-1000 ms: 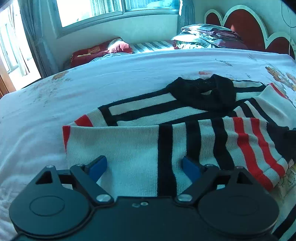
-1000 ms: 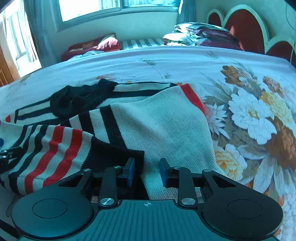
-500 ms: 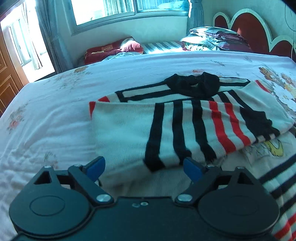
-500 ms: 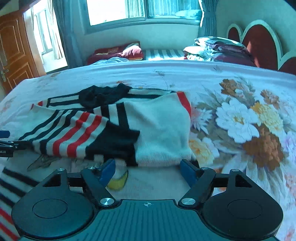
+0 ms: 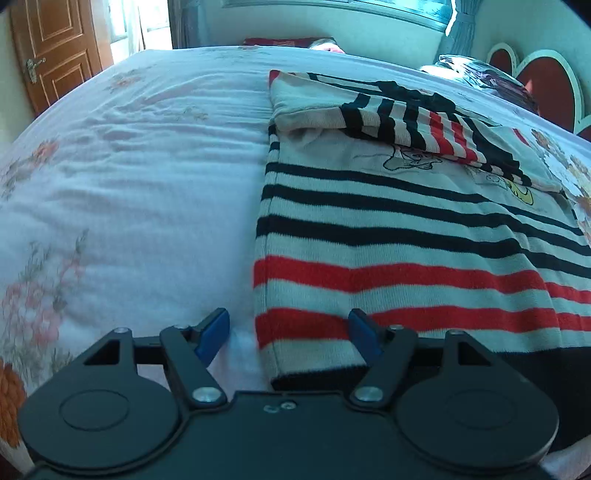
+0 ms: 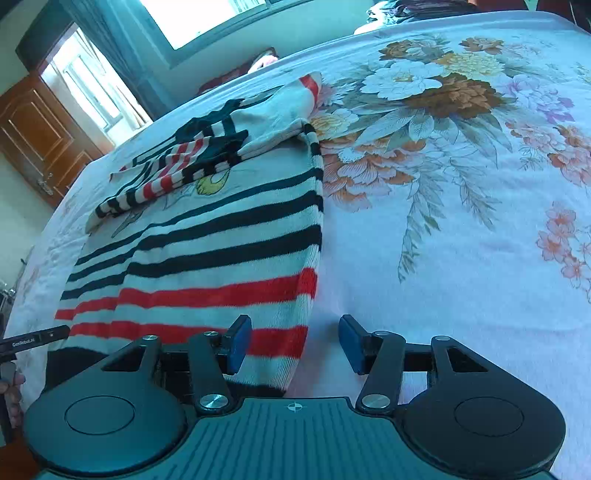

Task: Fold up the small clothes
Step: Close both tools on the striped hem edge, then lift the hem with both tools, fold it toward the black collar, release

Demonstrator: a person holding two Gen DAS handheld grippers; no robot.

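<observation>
Bedroom scene: bed with a white floral bedspread (image 5: 140, 184) fills both wrist views. I see a wooden door (image 5: 55, 55) at 10 o'clock in the left view and a window (image 6: 207, 18) at 12 in the right view.

Striped sweater (image 5: 388, 236) lies flat on the bedspread: white knit with black and red bands, black hem nearest the cameras. Both sleeves (image 5: 424, 125) are folded across the chest at the far end and overlap each other. A cartoon print (image 6: 212, 182) shows just below them.

Left gripper (image 5: 288, 332) sits at 6 o'clock in its own view, over the hem's left corner. Its jaws stand apart and are closing. The sweater's left edge runs between the blue pads (image 5: 212, 334): one pad is over bare bedspread, the other over the red band. I see no pad pressing on the fabric.

Right gripper (image 6: 293, 343) sits at 6 o'clock in its view, over the hem's right corner. Its jaws are apart and closing too. One pad (image 6: 238, 343) is over the red stripe, the other over the bedspread, with the sweater's right edge between them and nothing clamped.

At 9 o'clock in the right view I see part of the other tool (image 6: 29, 341), with fingers (image 6: 11, 395) below it.
</observation>
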